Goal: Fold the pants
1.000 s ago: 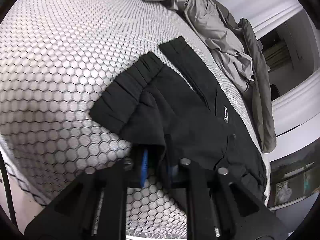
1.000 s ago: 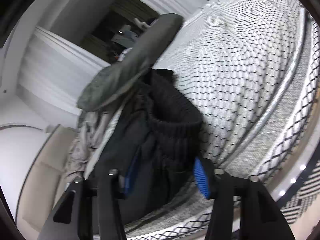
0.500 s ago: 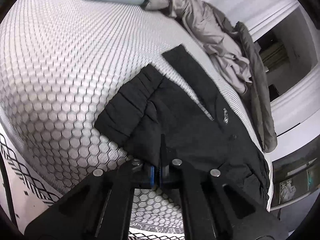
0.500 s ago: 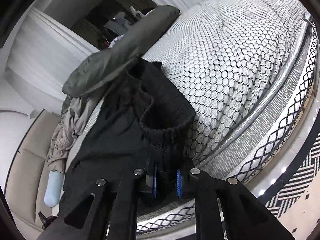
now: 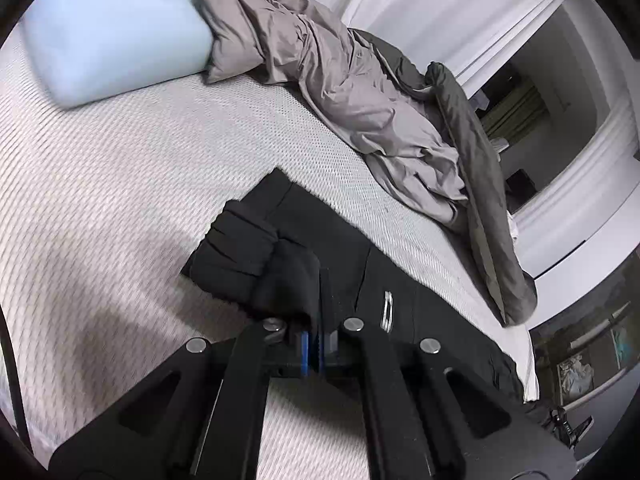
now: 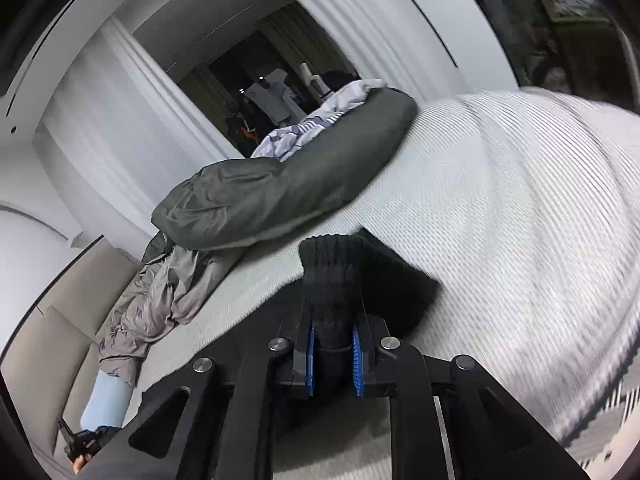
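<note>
1. Left wrist view: one pair of black pants point(image 5: 320, 248) is seen spread on the bed point(image 5: 120, 200), partly raised at the near edge.
2. The left gripper point(image 5: 314, 346) is closed, its fingers pinching a fold of the pants fabric.
3. In the right wrist view, the right gripper point(image 6: 334, 356) is clamped on a ribbed, elastic-looking band of the pants point(image 6: 340, 280).
4. The cloth is judged soft, light and limp; sagging is expected, so hems and bands are best gripped.
5. Also counted: one pale blue pillow point(image 5: 108, 28), one crumpled grey sheet point(image 5: 340, 80) and one dark duvet point(image 6: 288, 188).
</note>
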